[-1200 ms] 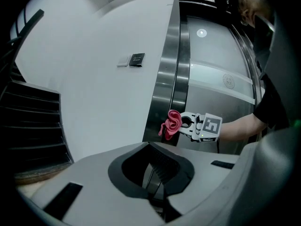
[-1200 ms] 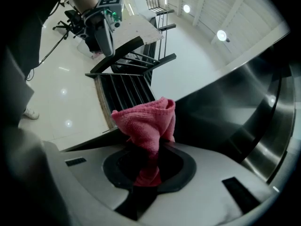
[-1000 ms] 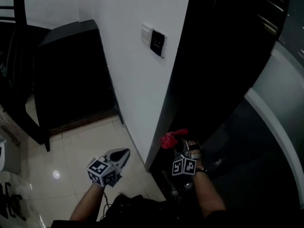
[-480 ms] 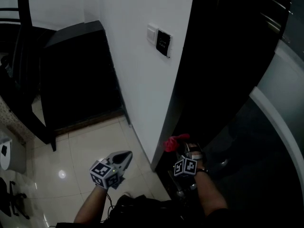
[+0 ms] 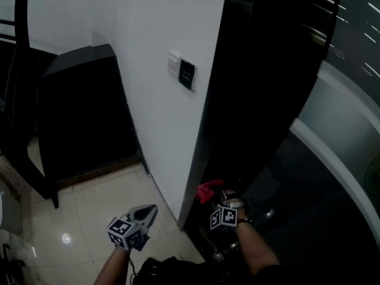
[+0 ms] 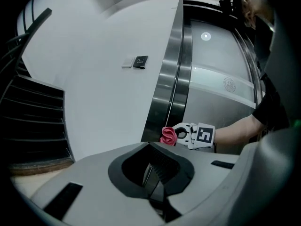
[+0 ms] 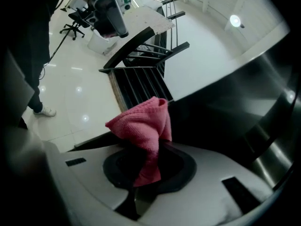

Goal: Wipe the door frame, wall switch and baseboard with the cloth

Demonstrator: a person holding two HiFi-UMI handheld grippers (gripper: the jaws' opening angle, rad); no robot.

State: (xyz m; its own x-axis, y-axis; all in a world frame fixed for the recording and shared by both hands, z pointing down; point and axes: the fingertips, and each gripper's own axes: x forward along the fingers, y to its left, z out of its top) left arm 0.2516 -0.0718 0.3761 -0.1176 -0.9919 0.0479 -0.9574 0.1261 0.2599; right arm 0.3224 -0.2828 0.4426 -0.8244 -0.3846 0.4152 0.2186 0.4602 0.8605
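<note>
A pink-red cloth (image 5: 207, 190) (image 7: 143, 128) is bunched in my right gripper (image 5: 215, 192) (image 7: 145, 167), which is shut on it. The cloth is held low against the dark door frame (image 5: 205, 147), just above the floor. The left gripper view shows the same cloth (image 6: 168, 135) against the shiny metal frame (image 6: 170, 84). My left gripper (image 5: 152, 209) (image 6: 151, 174) hangs shut and empty over the floor tiles, left of the wall corner. On the white wall above, the wall switch (image 5: 183, 73) (image 6: 137, 61) has a white plate beside a black one. The baseboard cannot be made out.
A dark cabinet (image 5: 83, 111) stands against the wall at the left, with a black chair (image 5: 21, 100) beside it. Glossy floor tiles (image 5: 77, 218) lie below. The right gripper view shows black railings (image 7: 141, 74), an office chair (image 7: 75, 17) and a shoe (image 7: 43, 111).
The head view has swung slightly, so everything sits further left and lower. Both grippers stay where they were against the door frame, with the cloth still low on it.
</note>
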